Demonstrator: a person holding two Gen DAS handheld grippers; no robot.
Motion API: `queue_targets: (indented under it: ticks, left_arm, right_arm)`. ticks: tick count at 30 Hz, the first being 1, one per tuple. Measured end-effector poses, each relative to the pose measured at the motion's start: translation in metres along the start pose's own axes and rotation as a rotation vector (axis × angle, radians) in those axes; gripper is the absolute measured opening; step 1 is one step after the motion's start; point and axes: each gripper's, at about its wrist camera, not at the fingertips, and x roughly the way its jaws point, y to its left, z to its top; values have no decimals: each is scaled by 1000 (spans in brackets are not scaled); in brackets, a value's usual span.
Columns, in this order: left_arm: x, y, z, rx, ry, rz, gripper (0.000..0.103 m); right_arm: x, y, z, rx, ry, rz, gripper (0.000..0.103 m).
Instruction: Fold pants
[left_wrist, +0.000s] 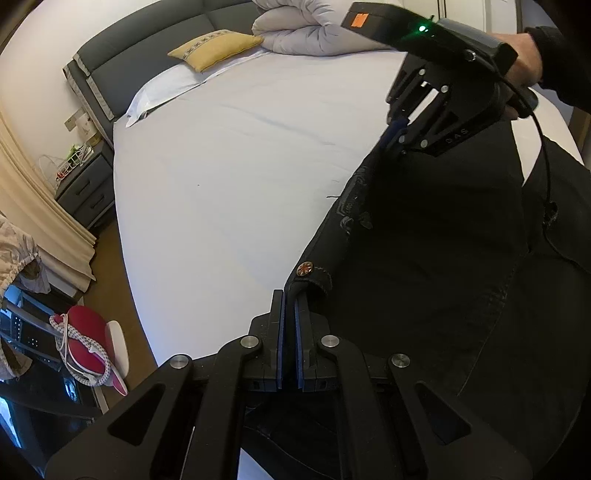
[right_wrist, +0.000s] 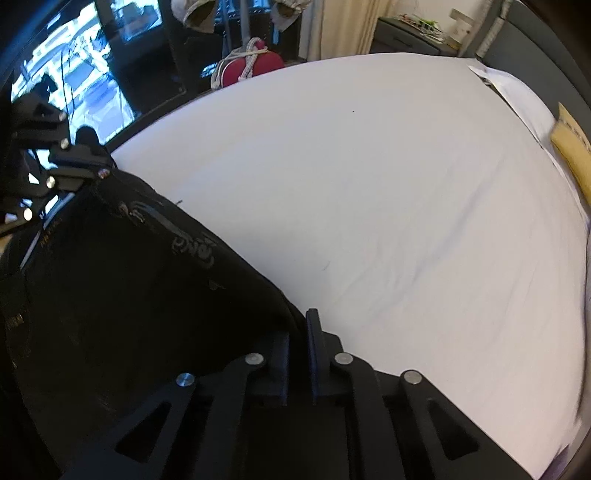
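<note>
Black pants (left_wrist: 424, 258) with a metal waist button (left_wrist: 306, 268) hang stretched between my two grippers above a white bed (left_wrist: 229, 177). My left gripper (left_wrist: 289, 299) is shut on the waistband corner by the button. My right gripper (left_wrist: 392, 136) shows at the upper right of the left wrist view, shut on the other waistband corner. In the right wrist view the right gripper (right_wrist: 300, 325) pinches the black pants (right_wrist: 129, 288), and the left gripper (right_wrist: 101, 171) holds the far corner at the left edge. The legs hang out of sight below.
A yellow pillow (left_wrist: 216, 48), white pillow (left_wrist: 162, 88) and rolled grey duvet (left_wrist: 314, 29) lie by the dark headboard (left_wrist: 122, 62). A grey nightstand (left_wrist: 86, 184) and a red object with cord (left_wrist: 86, 343) stand off the bed's left side.
</note>
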Motion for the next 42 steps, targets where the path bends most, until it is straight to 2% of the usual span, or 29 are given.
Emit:
queue_targets:
  ticks: [6,11,15,19,24,30,35,42]
  left_arm:
    - [-15,-7,-6,-60,-13,-12,3]
    - [-35,-29,-13,-73,-15,-20,3]
    - [-54,-46,-24,-86,-9,-22,3]
    - [-77,-72,-43,-81,-3,-31,3]
    - [-108,-126,-84,-4,31,-59,3]
    - [-132,-181,-136,67,101,-109,3]
    - [-145,-239,-175,183,159,-108,3]
    - [-171,-278,-198,242,157,-106,3]
  right_arm:
    - [-22,12,-21,190,-108,83,6]
    - [-23,46,-29,319,-177,214,5]
    - [-23,70,-46,328,-183,265,6]
    - [-35,96,-70,278,-191,298,5]
    - [-58,141,-118,127,-144,256,6]
    - [-71,207,-174,-71,-48,153,5]
    - [-60,257,-197,-230,22,43,5]
    - [-63,292,-213,-283,12,-92,5]
